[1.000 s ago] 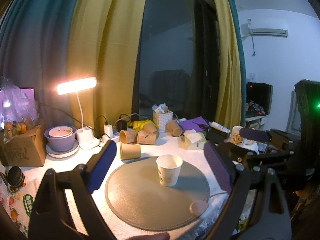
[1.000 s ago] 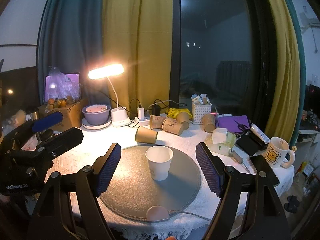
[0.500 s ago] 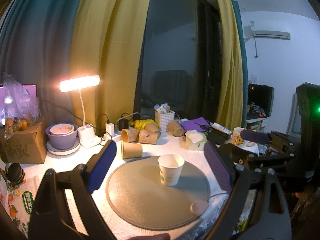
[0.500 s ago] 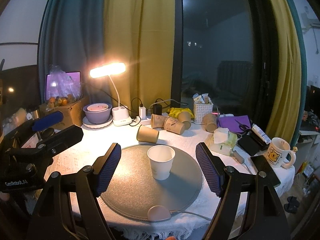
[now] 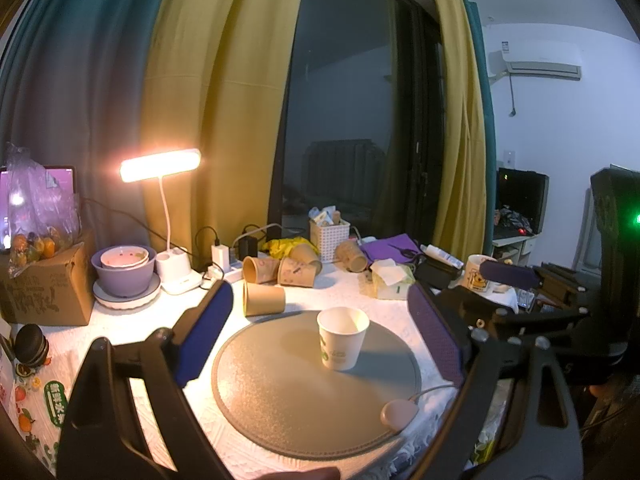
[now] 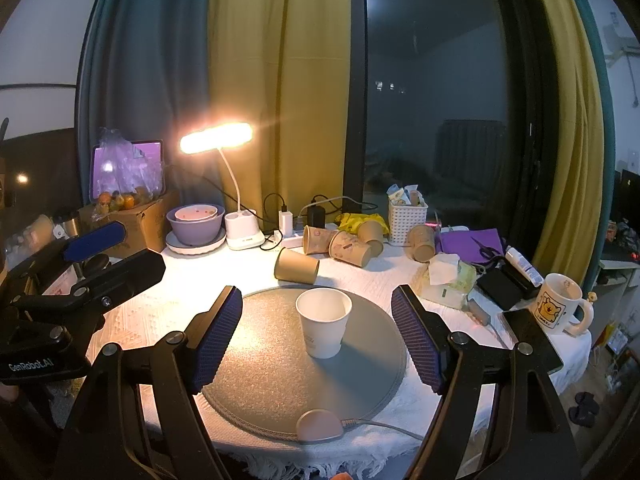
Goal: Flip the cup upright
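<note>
Currently, one white paper cup (image 6: 323,328) is found upright on the grey round mat (image 6: 276,380). Left gripper (image 5: 320,334) and right gripper (image 6: 318,334) are held spread, nothing gripped, cup untouched.

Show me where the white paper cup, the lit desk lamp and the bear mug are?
white paper cup (image 6: 323,330): right wrist view, on its side wall.
desk lamp (image 6: 216,138): right wrist view, on its glowing head.
bear mug (image 6: 555,309): right wrist view, on its printed side.

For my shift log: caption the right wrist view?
White paper cup upright on round grey mat, centred between the open right claw.
</note>
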